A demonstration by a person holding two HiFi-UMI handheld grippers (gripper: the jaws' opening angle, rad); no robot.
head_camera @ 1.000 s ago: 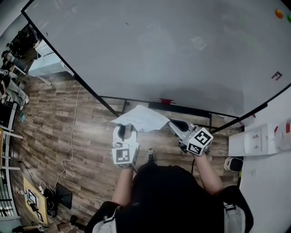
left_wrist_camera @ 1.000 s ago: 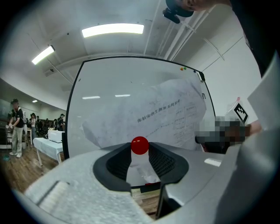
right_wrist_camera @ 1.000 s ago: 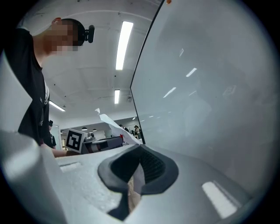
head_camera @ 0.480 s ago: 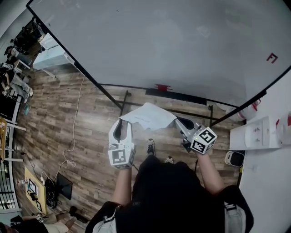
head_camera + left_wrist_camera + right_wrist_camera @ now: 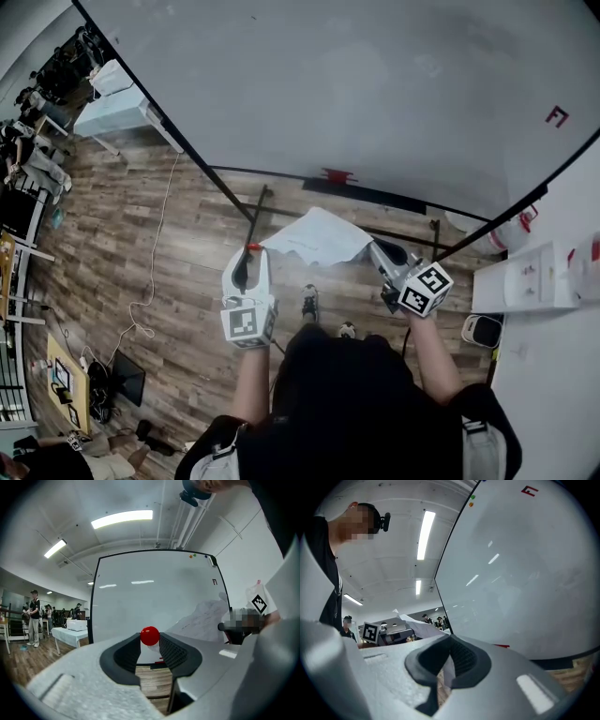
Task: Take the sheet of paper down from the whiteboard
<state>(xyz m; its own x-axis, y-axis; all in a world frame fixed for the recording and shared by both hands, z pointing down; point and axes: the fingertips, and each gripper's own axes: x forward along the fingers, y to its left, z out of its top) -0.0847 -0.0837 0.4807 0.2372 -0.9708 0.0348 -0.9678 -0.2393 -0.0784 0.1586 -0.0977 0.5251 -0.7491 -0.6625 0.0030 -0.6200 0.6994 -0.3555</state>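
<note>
Wood-plank flooring [image 5: 159, 234] is running across the room, a white cable [image 5: 152, 272] is trailing over it at left, a white table [image 5: 114, 107] is standing far left, and ceiling strip lights [image 5: 123, 518] are glowing overhead.

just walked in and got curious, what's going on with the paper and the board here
A person stands at the large white whiteboard with a two-jaw gripper in each hand. The right gripper is shut on one edge of the white sheet of paper, which is off the board and held out in the air. The left gripper pinches a small round red knob, probably the magnet that pinned the sheet.
</note>
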